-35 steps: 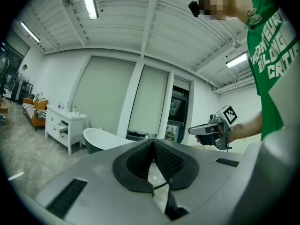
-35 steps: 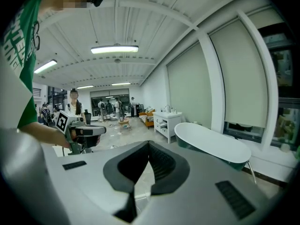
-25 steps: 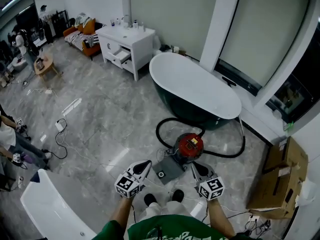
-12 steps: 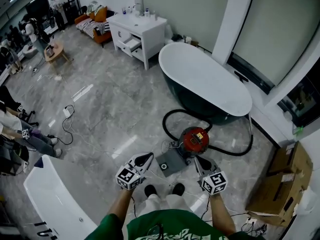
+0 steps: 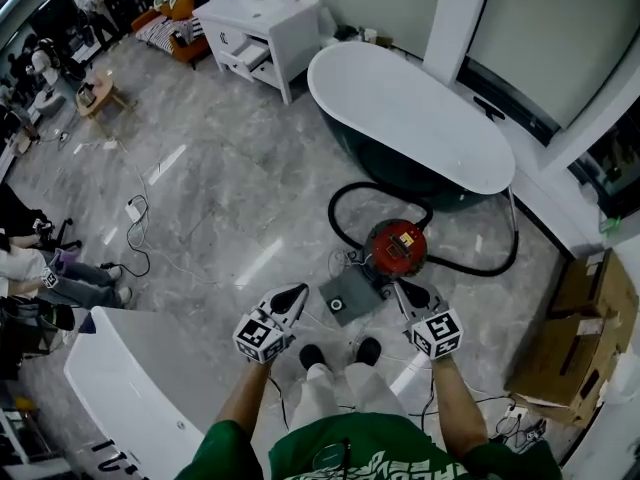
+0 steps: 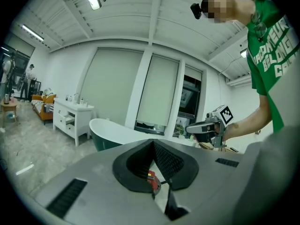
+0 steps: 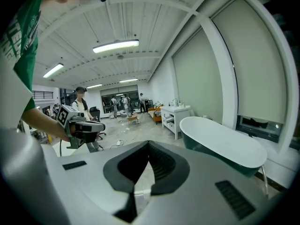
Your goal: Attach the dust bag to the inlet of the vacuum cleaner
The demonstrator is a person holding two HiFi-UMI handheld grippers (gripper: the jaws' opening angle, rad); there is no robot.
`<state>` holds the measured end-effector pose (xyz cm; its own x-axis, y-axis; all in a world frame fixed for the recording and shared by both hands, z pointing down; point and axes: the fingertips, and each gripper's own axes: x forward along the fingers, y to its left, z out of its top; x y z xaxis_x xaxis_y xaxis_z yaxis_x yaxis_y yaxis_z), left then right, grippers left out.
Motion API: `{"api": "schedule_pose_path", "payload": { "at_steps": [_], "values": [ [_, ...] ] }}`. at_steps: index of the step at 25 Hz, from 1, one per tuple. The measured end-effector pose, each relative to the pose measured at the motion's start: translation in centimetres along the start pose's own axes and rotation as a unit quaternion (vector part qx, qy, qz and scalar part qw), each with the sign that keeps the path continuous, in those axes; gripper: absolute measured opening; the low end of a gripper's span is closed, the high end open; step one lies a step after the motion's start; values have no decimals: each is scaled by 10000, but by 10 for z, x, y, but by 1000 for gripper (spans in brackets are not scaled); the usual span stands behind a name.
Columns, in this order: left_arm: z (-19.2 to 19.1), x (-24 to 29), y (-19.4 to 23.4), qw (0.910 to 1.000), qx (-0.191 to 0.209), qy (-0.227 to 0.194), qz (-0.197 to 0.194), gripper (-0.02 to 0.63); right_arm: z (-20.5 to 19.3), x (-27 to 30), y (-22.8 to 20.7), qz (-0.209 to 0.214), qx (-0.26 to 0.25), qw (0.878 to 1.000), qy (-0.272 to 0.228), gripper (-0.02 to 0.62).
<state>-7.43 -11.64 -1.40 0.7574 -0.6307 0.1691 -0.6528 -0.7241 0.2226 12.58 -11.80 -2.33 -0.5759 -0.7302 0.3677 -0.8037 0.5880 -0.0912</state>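
The dust bag, judged to be the flat grey square with a round opening, lies on the floor just beside the red vacuum cleaner, ahead of the person's feet. A black hose loops from the canister toward the bathtub. The left gripper and right gripper hang above, each with jaws together and nothing between them. Step in hand: approach. Open the jaws before descending, grip the bag by its stiff edge, and keep its opening clear. The inlet itself cannot be made out.
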Motion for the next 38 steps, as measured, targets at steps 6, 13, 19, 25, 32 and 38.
{"api": "schedule_pose_path", "payload": {
  "at_steps": [6, 13, 19, 25, 32, 38],
  "values": [
    [-27, 20, 18, 9998, -12, 164, 93, 3, -24, 23, -16, 88, -94, 9997, 183, 8],
    [-64, 42, 33, 9994, -99, 326, 32, 3, -56, 53, -31, 97, -122, 9991, 384, 8],
    [-82, 58, 47, 9994, -84, 338, -20, 3, -82, 77, -36, 136, -107, 9987, 482, 8],
    [-124, 79, 55, 9984, 101, 494, -272, 3, -130, 103, -35, 140, -50, 9981, 595, 8],
    [-180, 99, 53, 9945, 225, 831, -603, 3, -177, 126, -28, 189, 2, 9981, 591, 8],
    [-236, 105, 63, 9916, 203, 1058, -711, 3, -233, 142, -34, 169, 7, 9975, 690, 8]
  ]
}}
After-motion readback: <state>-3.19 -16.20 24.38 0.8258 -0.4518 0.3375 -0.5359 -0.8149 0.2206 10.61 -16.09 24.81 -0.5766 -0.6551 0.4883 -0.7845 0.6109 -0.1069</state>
